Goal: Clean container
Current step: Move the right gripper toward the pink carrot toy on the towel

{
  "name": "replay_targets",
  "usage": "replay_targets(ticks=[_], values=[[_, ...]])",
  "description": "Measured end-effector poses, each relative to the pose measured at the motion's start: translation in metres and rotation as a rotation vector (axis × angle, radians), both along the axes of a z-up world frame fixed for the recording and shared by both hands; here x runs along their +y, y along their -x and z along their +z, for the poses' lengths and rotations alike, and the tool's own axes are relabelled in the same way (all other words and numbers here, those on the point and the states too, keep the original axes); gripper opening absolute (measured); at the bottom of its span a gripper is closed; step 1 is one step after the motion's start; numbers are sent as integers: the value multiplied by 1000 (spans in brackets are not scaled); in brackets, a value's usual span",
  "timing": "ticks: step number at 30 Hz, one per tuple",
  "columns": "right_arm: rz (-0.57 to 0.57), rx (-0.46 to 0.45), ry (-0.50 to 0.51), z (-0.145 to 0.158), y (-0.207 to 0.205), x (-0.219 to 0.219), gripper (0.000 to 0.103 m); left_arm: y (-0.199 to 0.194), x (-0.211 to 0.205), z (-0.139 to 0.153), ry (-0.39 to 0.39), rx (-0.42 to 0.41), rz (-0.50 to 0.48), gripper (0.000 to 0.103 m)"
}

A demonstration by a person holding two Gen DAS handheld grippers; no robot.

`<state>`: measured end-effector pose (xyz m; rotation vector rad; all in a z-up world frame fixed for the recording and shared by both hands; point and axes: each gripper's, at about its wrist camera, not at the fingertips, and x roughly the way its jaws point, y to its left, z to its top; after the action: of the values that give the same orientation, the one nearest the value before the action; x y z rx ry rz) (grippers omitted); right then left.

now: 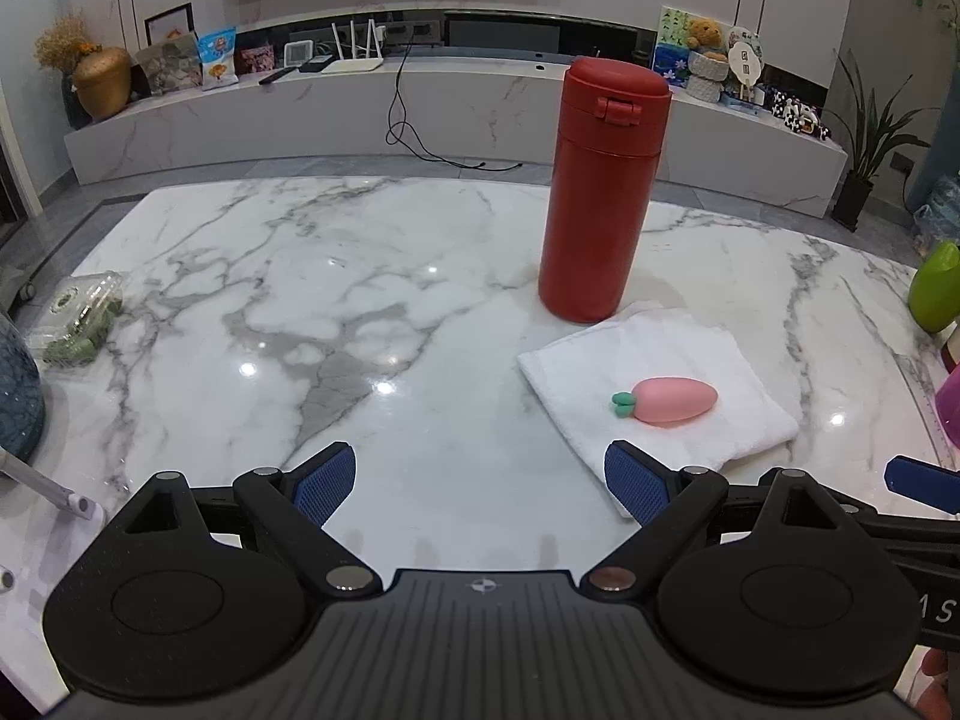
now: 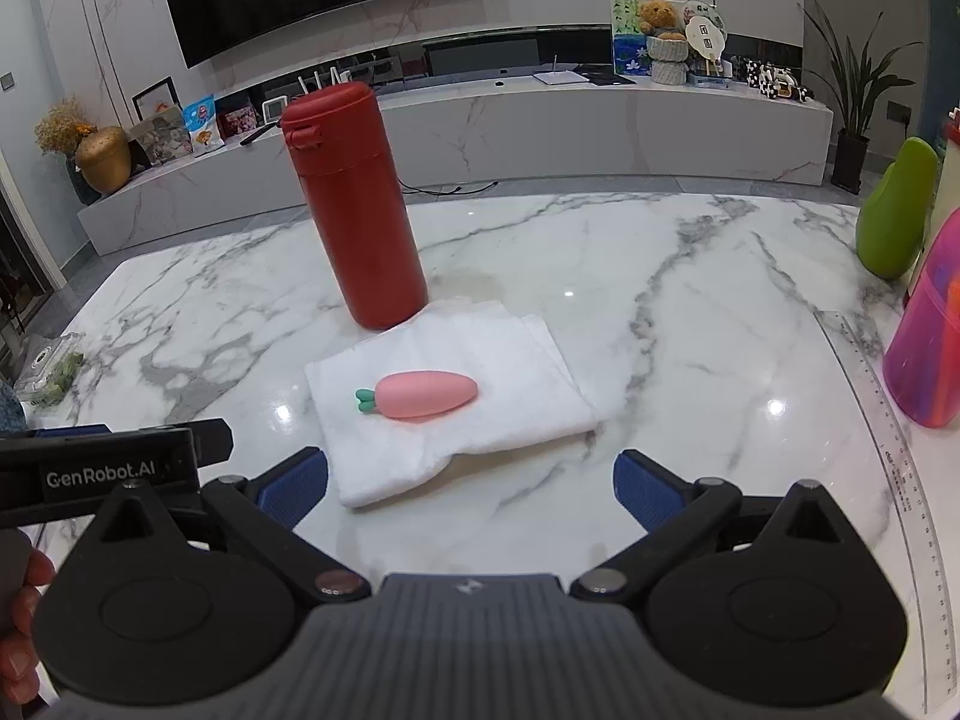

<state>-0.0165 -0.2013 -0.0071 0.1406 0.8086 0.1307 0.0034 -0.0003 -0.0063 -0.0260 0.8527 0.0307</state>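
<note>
On tabletop [image 1: 420, 240], going L to R: left hand-held gripper [image 1: 480, 483] released, jaws wide, nothing between. Red container [image 1: 600, 192] stands upright mid-tabletop, lid shut, base touching far edge of folded white towel [image 1: 654, 360]. Pink carrot-shaped thing [image 1: 669, 399] lies on towel. Right hand-held gripper [image 2: 471, 483] also released, empty, just short of towel.

Container prob. rigid, smooth, somewhat slippery, tall so tippy; best taken mid-body, across its width. Towel soft, limp; pinch an edge or corner.
</note>
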Motion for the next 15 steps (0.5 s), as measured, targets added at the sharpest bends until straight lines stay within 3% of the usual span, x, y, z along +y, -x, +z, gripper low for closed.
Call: replay_targets(ticks=[15], values=[[1,2,10,-1,-1,2,103,-2,1,-2,-8,4,8,91]])
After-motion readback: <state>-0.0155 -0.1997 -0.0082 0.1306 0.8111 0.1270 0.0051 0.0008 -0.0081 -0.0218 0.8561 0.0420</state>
